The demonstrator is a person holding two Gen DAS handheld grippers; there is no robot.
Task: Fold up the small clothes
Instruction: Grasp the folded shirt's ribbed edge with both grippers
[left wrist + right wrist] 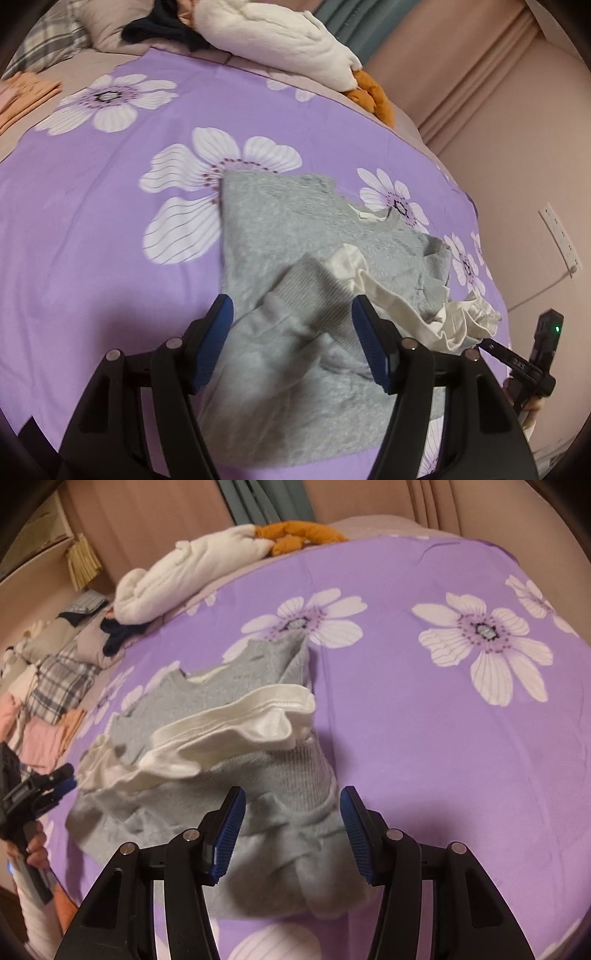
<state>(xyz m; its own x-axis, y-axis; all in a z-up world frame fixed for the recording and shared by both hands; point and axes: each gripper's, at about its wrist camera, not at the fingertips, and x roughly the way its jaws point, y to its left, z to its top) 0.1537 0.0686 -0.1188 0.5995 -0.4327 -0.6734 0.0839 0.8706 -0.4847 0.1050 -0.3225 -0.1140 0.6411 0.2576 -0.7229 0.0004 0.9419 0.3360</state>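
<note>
Sweatshirt lies mid-sheet on the bed, plush toy at the far edge, folded clothes piled beside.

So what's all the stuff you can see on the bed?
sweater: one, grey with white trim, middle of the sheet, both sleeves folded in
sheet: one, purple with white flowers, covering the bed
plush: one, white with orange feet, far edge of the bed
dark cloth: one, navy, beside the plush
folded clothes: a few, pink and peach, side of the bed
plaid cloth: one, grey check, behind the folded clothes
curtain: pinkish, behind the bed
left gripper: black, blue pads, open over a sleeve
right gripper: black, blue pads, open over a sleeve
hand: one, holding the left gripper's handle
</note>
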